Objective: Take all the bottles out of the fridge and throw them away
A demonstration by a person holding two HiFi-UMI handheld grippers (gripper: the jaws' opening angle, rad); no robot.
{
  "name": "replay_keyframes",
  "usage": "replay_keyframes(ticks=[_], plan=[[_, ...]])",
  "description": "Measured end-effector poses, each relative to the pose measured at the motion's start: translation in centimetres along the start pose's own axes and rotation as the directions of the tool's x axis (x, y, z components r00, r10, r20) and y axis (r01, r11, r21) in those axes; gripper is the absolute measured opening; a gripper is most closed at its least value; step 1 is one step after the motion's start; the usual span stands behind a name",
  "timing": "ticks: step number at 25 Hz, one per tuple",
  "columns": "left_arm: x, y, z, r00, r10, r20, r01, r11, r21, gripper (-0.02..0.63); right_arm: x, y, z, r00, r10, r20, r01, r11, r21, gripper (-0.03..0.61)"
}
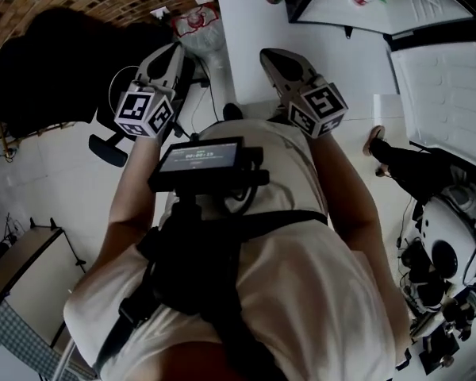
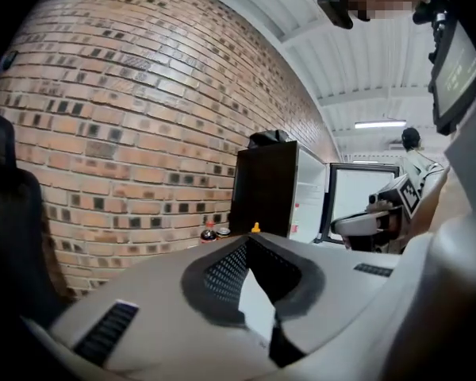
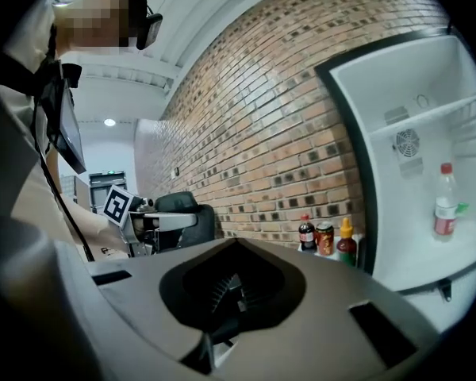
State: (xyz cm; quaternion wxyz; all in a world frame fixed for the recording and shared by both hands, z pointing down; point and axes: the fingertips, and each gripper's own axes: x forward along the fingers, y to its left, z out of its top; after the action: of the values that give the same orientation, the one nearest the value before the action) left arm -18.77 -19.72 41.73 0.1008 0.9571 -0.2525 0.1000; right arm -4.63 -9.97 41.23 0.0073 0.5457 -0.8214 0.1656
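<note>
- The open white fridge [image 3: 416,125] fills the right side of the right gripper view. In the head view it lies ahead and to the person's right, with its door swung wide.
- The red-brown brick wall [image 3: 285,133] runs to the left of the fridge, and a black chair [image 3: 182,211] stands further along it.
- The grey right gripper [image 3: 237,240] points roughly level toward the wall, so the fridge cavity lies off to its right and not straight ahead. Its fingers [image 3: 317,288] are pressed together with nothing between them.
- The grey left gripper [image 2: 251,235] is on the far side from the fridge. Its fingers [image 2: 166,292] are also pressed together and empty.
- What looks like a bin lined with a clear bag [image 1: 198,32] sits just beyond the left gripper's tip in the head view. It is on the side away from the fridge.
- The clear plastic bottle with a red cap and red label [image 3: 445,203] stands upright on a white fridge shelf [image 3: 428,262], with its long axis vertical. It is right of and above the right fingers and well apart from them. The right gripper is clearly the nearer one.
- Reaching it would probably mean swinging the right gripper to the right into the cavity, spreading the fingers and closing them across the bottle's upright body.
- A dark cola bottle [image 3: 306,233], a red can [image 3: 325,237] and a yellow-capped sauce bottle [image 3: 347,243] stand in a row by the wall, just left of the fridge and already outside it.
</note>
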Motion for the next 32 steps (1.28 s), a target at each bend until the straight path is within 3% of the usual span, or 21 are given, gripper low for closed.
replay_keyframes(ticks=[7, 17, 25, 32], plan=[[5.9, -9.4, 1.1, 0.993, -0.115, 0.007, 0.114, 0.993, 0.027, 0.002, -6.4, -6.0, 0.7, 0.997, -0.046, 0.061, 0.045, 0.999, 0.013, -0.012], [15.4, -23.1, 1.8, 0.962, -0.271, -0.014, 0.271, 0.96, 0.066, 0.002, -15.3, -14.3, 2.1, 0.987, -0.092, 0.128, 0.092, 0.996, 0.0, -0.012], [20.0, -28.8, 1.8, 0.942, -0.334, -0.023, 0.335, 0.939, 0.076, 0.002, -20.0, -19.5, 2.6, 0.974, -0.148, 0.17, 0.148, 0.989, 0.011, -0.012], [23.4, -31.0, 2.0, 0.94, -0.342, 0.001, 0.341, 0.938, 0.059, 0.002, -22.0, -22.9, 3.3, 0.972, -0.15, 0.181, 0.151, 0.988, 0.004, -0.012]])
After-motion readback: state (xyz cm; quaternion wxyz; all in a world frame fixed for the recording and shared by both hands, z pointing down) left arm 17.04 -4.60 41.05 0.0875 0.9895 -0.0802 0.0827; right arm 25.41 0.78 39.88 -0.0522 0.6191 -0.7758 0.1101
